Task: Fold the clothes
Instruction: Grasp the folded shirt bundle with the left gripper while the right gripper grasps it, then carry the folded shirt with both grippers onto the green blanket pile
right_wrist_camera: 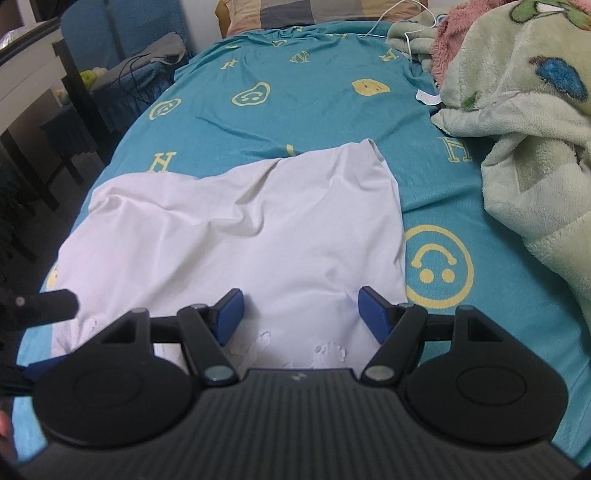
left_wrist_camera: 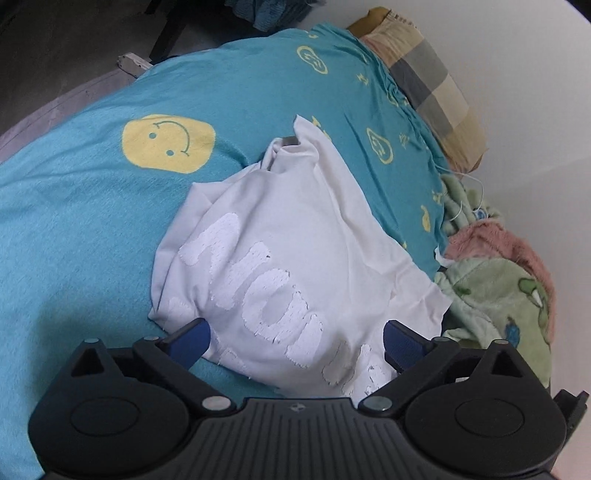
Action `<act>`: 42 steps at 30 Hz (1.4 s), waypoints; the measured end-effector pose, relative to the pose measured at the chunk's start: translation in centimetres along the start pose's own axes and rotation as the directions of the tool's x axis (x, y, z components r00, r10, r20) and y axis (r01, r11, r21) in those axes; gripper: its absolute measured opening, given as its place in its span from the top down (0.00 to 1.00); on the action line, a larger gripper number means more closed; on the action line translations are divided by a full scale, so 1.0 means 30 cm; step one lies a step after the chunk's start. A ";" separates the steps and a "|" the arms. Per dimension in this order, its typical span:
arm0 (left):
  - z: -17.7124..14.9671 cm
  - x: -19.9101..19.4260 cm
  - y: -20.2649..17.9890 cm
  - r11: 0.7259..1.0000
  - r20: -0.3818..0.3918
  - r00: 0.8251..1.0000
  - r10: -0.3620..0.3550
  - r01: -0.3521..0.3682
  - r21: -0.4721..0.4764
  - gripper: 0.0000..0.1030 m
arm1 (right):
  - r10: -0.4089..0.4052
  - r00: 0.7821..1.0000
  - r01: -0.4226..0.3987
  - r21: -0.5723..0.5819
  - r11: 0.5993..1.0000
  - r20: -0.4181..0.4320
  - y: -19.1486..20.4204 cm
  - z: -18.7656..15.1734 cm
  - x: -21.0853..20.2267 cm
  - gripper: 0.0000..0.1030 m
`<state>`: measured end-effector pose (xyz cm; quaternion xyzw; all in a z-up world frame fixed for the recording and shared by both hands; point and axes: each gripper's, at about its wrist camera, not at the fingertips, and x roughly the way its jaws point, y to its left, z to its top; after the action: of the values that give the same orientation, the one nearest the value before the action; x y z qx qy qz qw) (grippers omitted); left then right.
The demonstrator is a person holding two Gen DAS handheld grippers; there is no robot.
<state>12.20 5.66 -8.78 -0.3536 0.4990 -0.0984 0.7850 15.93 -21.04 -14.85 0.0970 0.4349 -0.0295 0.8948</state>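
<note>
A white T-shirt (left_wrist_camera: 295, 206) lies crumpled on the teal bed sheet (left_wrist_camera: 74, 229), its raised white lettering (left_wrist_camera: 258, 280) facing up and a collar tag at its far end. My left gripper (left_wrist_camera: 297, 341) hangs just above the shirt's near edge, open wide, and its blue pads (left_wrist_camera: 192, 339) touch no cloth that I can see. In the right wrist view the same shirt (right_wrist_camera: 240, 229) lies spread with soft creases. My right gripper (right_wrist_camera: 303, 314) is open over its near part, and the fabric passes under both pads (right_wrist_camera: 375, 314) without being pinched.
A green fleece blanket (right_wrist_camera: 517, 147) with pink lining is heaped along the bed's right side. A checked pillow (left_wrist_camera: 428, 81) and a white cable (right_wrist_camera: 406, 22) lie at the head. A dark table (right_wrist_camera: 33, 110) and a chair stand left of the bed. A black gripper part (right_wrist_camera: 48, 302) pokes in from the left.
</note>
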 end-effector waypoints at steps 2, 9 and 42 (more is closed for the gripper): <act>-0.006 -0.007 0.004 0.999 -0.036 0.999 -0.002 0.001 -0.032 0.07 | -0.004 1.000 0.004 0.002 1.000 0.000 0.001 0.001 0.002 0.31; -0.018 0.062 0.018 0.995 -0.075 0.997 -0.024 0.016 -0.098 0.10 | -0.001 1.000 0.001 0.030 1.000 0.001 -0.005 0.010 -0.002 0.30; 0.018 -0.009 0.025 0.988 0.111 0.989 -0.096 0.108 -0.112 0.78 | 0.587 0.801 -0.407 0.828 0.386 0.120 0.001 -0.248 0.038 0.31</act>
<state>12.39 6.60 -8.96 -0.4291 0.4431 -0.0901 0.7820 10.90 -19.49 -20.21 0.6301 0.4033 0.0516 0.6616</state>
